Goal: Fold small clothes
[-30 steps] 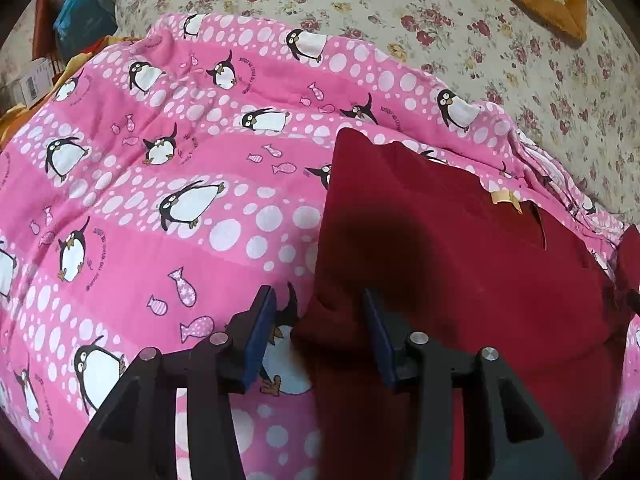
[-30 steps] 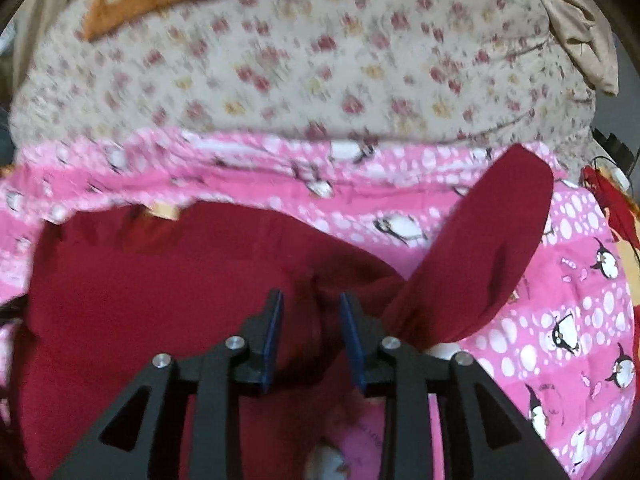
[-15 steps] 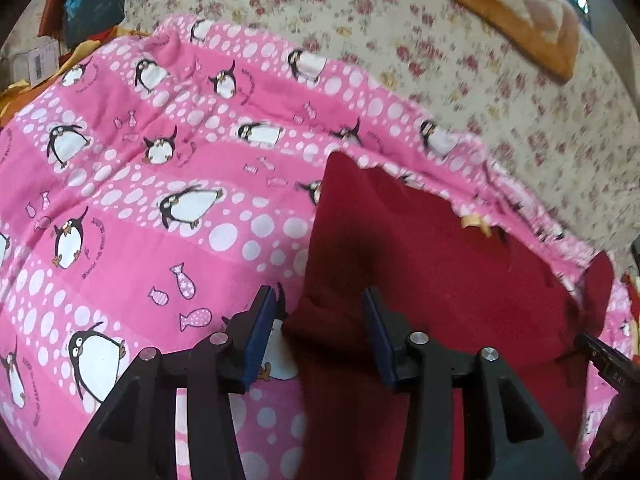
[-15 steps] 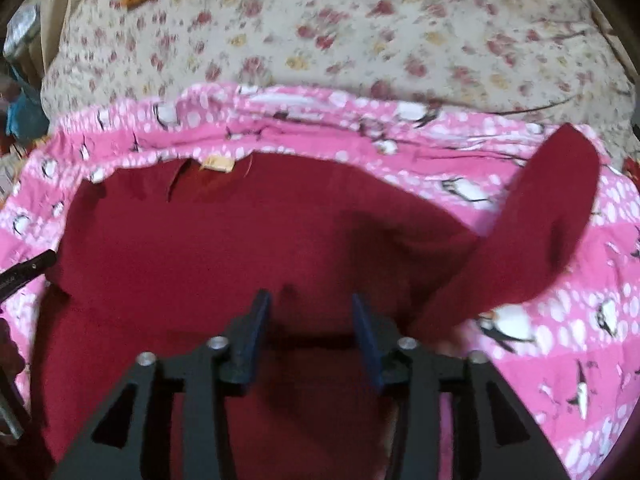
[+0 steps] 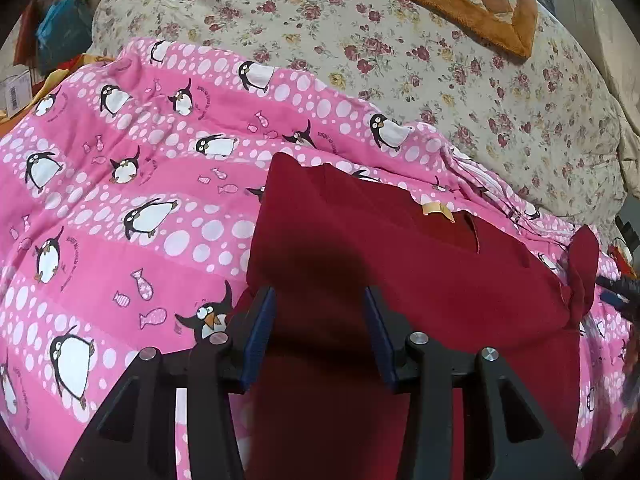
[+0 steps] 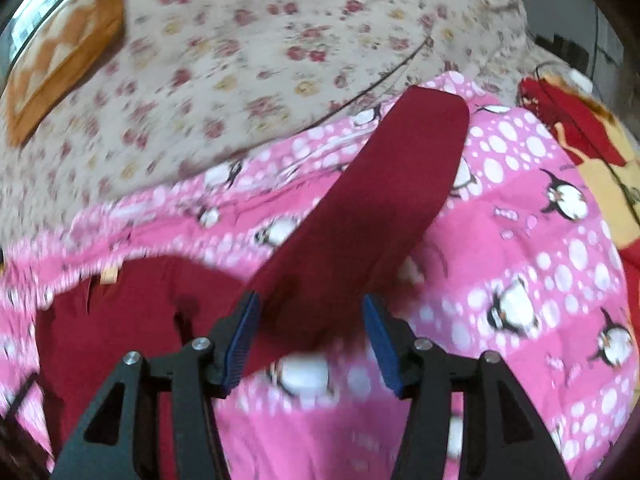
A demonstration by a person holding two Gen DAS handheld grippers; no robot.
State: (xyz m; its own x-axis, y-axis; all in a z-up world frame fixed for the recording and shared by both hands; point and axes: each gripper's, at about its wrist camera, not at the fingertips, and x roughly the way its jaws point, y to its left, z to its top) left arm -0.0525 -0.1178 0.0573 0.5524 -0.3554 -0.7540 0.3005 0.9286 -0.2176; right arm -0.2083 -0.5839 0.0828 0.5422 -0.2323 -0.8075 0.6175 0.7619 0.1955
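Observation:
A dark red small top [image 5: 400, 272] lies flat on the pink penguin blanket [image 5: 120, 200], its tan neck label [image 5: 436, 210] at the far side. My left gripper [image 5: 316, 320] hovers over the top's left edge, jaws apart, with the cloth lying under them and no pad pressing on it. In the blurred right wrist view, the top's right sleeve [image 6: 384, 184] sticks out diagonally up and right from the body [image 6: 132, 312]. My right gripper [image 6: 308, 320] is above the sleeve's root; its jaws are opening and the sleeve lies below the gap, not pinched.
A floral quilt [image 5: 400, 60] covers the bed beyond the blanket, with an orange cushion [image 5: 460, 0] at the far side. A red and yellow cloth [image 6: 580, 132] lies off the blanket's right edge. A thin dark cable [image 6: 400, 68] runs across the quilt.
The right gripper let go of a bunched fold of the red top, opened wider and swung right to the sleeve. The left gripper drew back slightly, its jaws unchanged.

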